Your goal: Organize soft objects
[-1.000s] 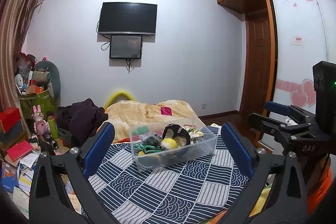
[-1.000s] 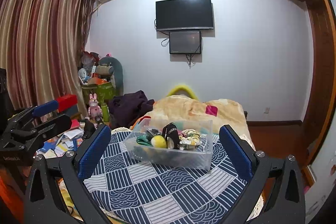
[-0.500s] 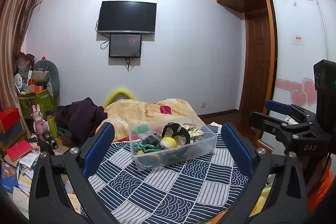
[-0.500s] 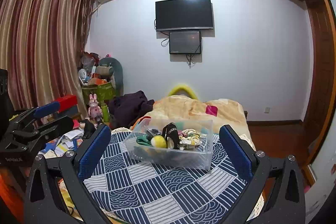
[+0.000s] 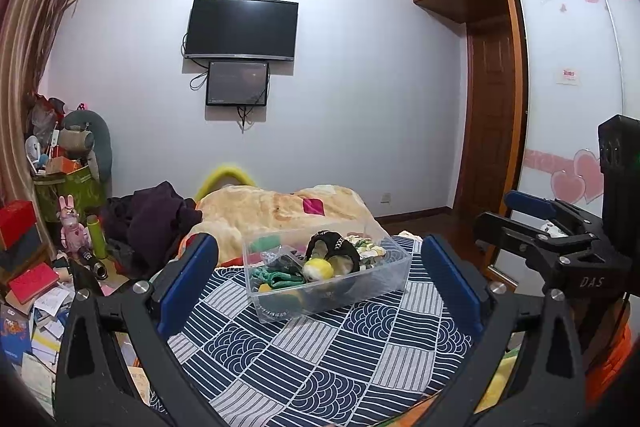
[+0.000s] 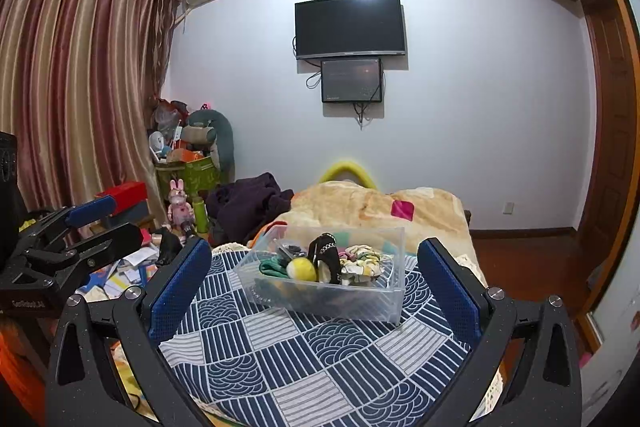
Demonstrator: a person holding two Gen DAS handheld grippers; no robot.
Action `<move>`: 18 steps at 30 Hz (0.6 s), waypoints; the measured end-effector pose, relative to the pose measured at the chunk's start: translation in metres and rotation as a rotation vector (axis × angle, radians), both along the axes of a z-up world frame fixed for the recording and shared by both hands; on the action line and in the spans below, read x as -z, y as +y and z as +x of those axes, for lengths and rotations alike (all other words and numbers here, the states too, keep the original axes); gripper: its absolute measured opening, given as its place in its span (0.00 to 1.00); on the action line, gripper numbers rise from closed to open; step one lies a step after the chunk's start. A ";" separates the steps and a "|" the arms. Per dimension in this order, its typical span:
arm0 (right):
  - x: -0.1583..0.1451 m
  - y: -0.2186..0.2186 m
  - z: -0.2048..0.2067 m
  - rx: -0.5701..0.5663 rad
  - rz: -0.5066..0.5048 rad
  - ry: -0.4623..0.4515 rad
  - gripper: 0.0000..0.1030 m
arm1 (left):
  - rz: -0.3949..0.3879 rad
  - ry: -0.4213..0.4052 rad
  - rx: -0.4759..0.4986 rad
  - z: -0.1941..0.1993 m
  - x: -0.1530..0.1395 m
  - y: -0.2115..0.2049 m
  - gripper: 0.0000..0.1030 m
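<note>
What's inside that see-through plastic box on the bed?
The clear box holds a jumble of soft things: a yellow fuzzy ball, a black piece with white trim, green fabric and a pale patterned bundle. Whatever lies beneath the pile is covered.

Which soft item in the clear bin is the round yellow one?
The yellow ball at the bin's near wall, between the green fabric and the black piece.

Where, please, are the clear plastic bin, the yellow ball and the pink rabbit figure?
clear plastic bin [image 5: 362, 291]: left wrist view, on its front wall.
yellow ball [image 5: 318, 269]: left wrist view, on its middle.
pink rabbit figure [image 6: 179, 209]: right wrist view, on its body.
</note>
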State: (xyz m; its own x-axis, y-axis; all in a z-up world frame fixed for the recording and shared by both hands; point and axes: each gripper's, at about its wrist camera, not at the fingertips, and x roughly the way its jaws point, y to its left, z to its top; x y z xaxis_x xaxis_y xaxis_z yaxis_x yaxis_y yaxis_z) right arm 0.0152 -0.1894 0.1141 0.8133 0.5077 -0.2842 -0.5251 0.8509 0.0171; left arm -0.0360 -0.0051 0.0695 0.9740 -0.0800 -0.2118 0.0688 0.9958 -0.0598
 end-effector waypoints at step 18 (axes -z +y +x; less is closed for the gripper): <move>0.002 0.002 -0.003 0.002 0.006 0.012 1.00 | -0.007 0.025 0.022 0.003 0.003 -0.002 1.00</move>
State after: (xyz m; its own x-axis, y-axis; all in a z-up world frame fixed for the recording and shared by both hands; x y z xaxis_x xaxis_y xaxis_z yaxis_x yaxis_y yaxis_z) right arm 0.0120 -0.1872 0.1124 0.8109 0.5078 -0.2906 -0.5233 0.8517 0.0282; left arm -0.0331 -0.0068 0.0668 0.9663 -0.1034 -0.2358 0.0895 0.9936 -0.0687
